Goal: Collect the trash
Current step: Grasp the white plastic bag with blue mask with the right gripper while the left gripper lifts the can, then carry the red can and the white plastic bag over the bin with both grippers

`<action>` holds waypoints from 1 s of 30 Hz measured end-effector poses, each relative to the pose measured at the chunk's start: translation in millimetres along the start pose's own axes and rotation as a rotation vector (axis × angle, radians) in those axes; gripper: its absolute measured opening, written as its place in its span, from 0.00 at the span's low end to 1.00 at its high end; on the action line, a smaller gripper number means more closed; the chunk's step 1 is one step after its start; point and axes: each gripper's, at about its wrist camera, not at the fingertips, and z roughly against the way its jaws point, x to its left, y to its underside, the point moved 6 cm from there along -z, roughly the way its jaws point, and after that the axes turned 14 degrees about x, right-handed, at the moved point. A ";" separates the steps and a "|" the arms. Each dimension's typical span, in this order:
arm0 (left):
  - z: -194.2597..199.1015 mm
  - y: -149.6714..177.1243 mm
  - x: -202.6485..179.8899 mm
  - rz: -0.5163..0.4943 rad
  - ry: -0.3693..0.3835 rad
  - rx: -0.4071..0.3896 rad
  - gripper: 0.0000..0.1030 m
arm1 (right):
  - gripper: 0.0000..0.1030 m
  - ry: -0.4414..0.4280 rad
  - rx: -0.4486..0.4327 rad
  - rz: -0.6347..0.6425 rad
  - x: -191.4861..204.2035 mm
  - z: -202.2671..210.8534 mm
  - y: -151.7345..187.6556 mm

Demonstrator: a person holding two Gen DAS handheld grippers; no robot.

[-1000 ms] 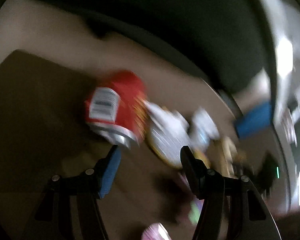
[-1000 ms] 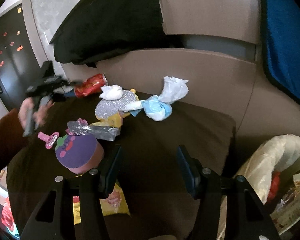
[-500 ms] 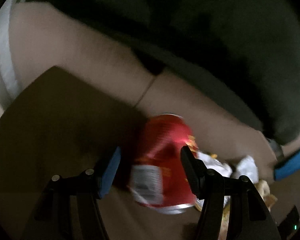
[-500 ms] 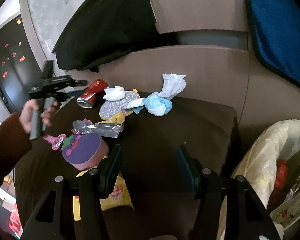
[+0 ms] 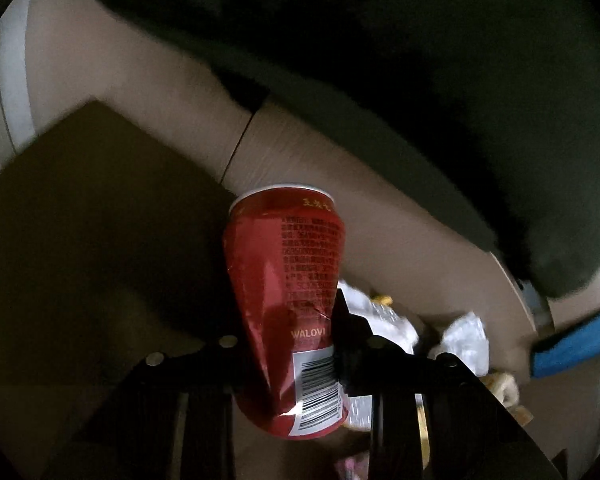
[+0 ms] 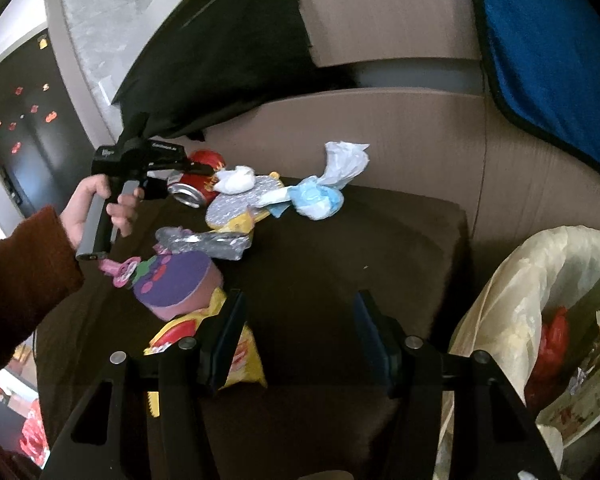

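Left gripper (image 5: 290,320) is closing on the red can (image 5: 286,300), pads denting its sides; the can's long axis runs straight ahead along the fingers. Right gripper (image 6: 300,332) hangs spread and empty, nearer the trash bag (image 6: 512,280).

left wrist cam sits v close behind the red can (image 5: 286,300), facing down past it at the beige sofa (image 5: 148,92); right wrist cam looks down from further back over the brown cushion (image 6: 360,256); both share can (image 6: 194,188), sofa & white wrappers (image 5: 462,340)
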 end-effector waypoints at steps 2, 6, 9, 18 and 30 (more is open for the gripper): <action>20.0 17.5 -9.5 -0.038 -0.034 -0.039 0.26 | 0.52 0.007 -0.003 0.017 4.6 1.9 0.1; 59.7 57.9 -27.0 -0.071 -0.072 -0.117 0.26 | 0.52 0.032 -0.025 0.033 7.8 1.3 -18.0; 87.4 84.9 -29.8 -0.076 -0.062 -0.193 0.26 | 0.52 0.067 -0.017 0.019 2.0 -15.0 -47.6; 105.9 140.3 -43.8 -0.140 -0.083 -0.296 0.26 | 0.51 0.130 0.093 0.051 -16.4 -93.3 -113.2; 102.1 144.8 -47.4 -0.153 -0.100 -0.316 0.26 | 0.42 0.139 0.093 0.098 -2.5 -103.3 -123.6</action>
